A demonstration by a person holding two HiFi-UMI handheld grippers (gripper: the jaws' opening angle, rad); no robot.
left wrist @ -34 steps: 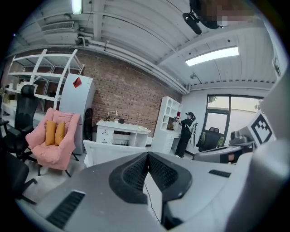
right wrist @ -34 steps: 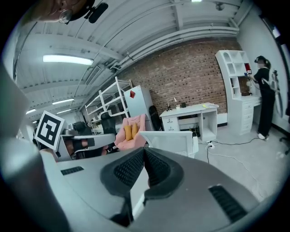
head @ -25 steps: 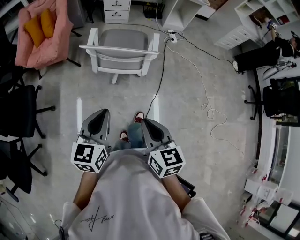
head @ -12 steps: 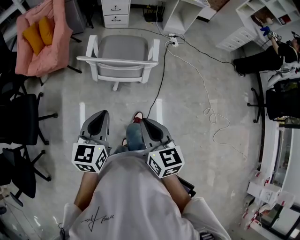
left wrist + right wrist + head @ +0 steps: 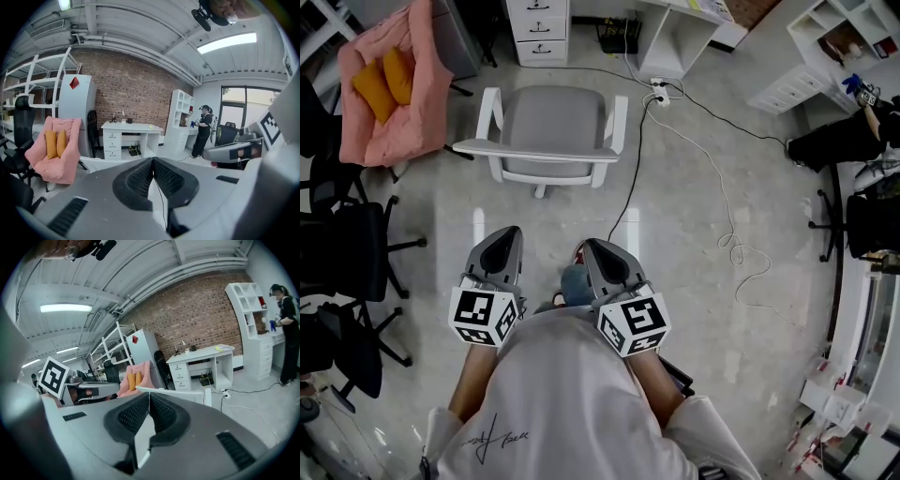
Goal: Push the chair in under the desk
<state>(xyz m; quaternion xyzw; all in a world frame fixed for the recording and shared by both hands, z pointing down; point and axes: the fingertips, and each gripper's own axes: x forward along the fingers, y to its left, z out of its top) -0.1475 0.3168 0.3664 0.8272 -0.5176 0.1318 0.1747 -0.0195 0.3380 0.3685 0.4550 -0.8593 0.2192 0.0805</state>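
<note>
Grey-seated and white-framed, the chair (image 5: pixel 548 127) stands on the pale floor (image 5: pixel 694 244) at 12 o'clock from the person wearing the camera. Its backrest is turned towards them and its seat faces the white counter (image 5: pixel 131 127) against the brick wall (image 5: pixel 136 89). The left tongs (image 5: pixel 503 234) and right tongs (image 5: pixel 592 247) are held side by side at waist height, well apart from the chair. Each pair is pinched fully together with nothing between the jaws. By the look of it the job has not begun: the chair is untouched and sits clear of the counter, seemingly more in line with the drawers (image 5: pixel 539 17) than with the open kneehole at 1 o'clock. The gap to the chair has yet to be closed, the backrest met, and the chair pushed forward and probably a little rightwards. A black cable (image 5: pixel 623 178) runs across the floor from a white power strip (image 5: pixel 658 92) beside the chair's right arm and may lie near the casters' path. A pink armchair (image 5: pixel 389 84) with orange cushions (image 5: pixel 382 75) sits at 10 o'clock. Little writing shows: a script signature on the white shirt (image 5: pixel 502 433) is too small to read. The cubes' black-and-white markers (image 5: pixel 480 314) carry patterns only, and no brand is visible.
</note>
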